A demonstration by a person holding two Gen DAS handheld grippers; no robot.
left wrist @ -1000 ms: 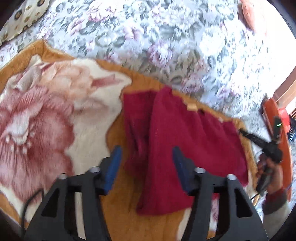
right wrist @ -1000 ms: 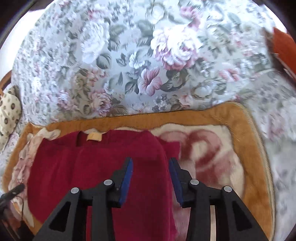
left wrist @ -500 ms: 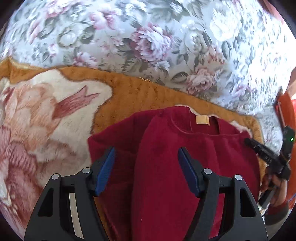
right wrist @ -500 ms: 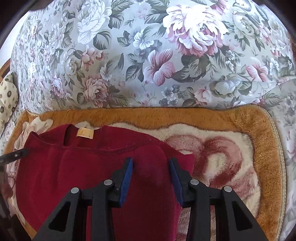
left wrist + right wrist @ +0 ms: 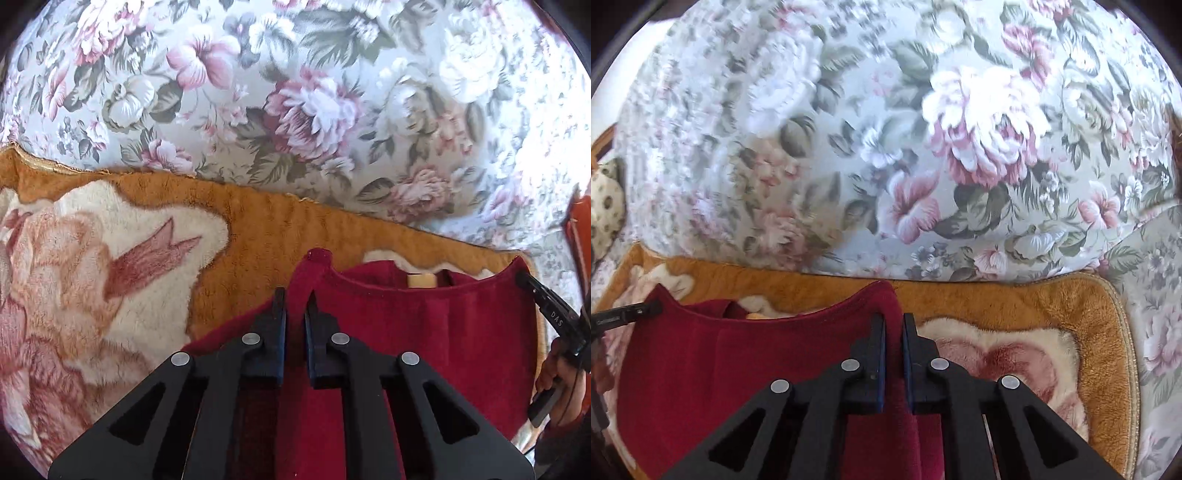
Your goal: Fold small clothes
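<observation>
Both jaws have just clamped shut on the red top (image 5: 424, 332), left gripper (image 5: 295, 299) and right gripper (image 5: 894, 321) pinching its shoulders at lower centre; lifting evenly should keep the fold straight.

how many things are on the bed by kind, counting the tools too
red top: 1
plush blanket: 1
floral bedspread: 1
spotted cushion: 1
tools: 2, the left tool and the right tool, each shut on a top corner of the red top
total: 6
</observation>
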